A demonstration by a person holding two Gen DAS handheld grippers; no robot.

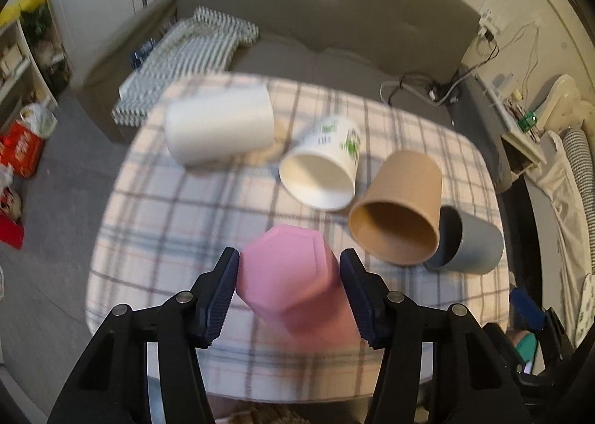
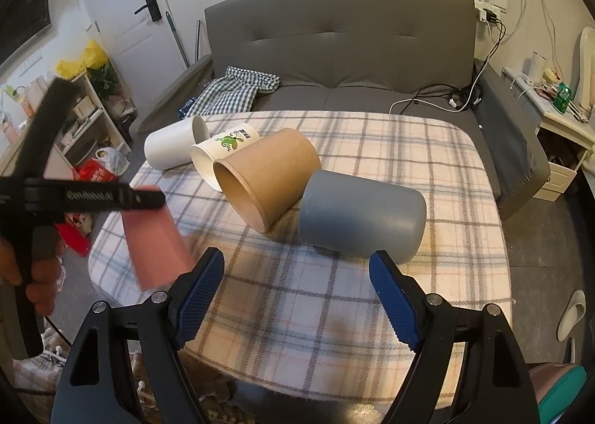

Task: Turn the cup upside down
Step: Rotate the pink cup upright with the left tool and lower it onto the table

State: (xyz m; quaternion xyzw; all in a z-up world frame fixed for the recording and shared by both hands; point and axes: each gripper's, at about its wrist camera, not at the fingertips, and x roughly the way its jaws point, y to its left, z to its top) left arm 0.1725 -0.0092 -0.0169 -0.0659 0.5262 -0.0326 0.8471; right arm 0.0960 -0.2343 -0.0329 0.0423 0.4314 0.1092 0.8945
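Observation:
A pink hexagonal cup [image 1: 284,271] sits between the fingers of my left gripper [image 1: 290,267], base toward the camera, held above the plaid table [image 1: 167,208]. In the right wrist view the pink cup [image 2: 156,241] is blurred under the left gripper [image 2: 111,197] at the table's left edge. My right gripper [image 2: 297,275] is open and empty above the table's front, just short of a grey cup [image 2: 360,215] lying on its side.
A brown paper cup [image 2: 267,178], a white cup with green print [image 2: 223,148] and a plain white cup [image 2: 171,145] lie on their sides on the table. A grey sofa [image 2: 334,52] stands behind it. Shelves stand left, a nightstand right.

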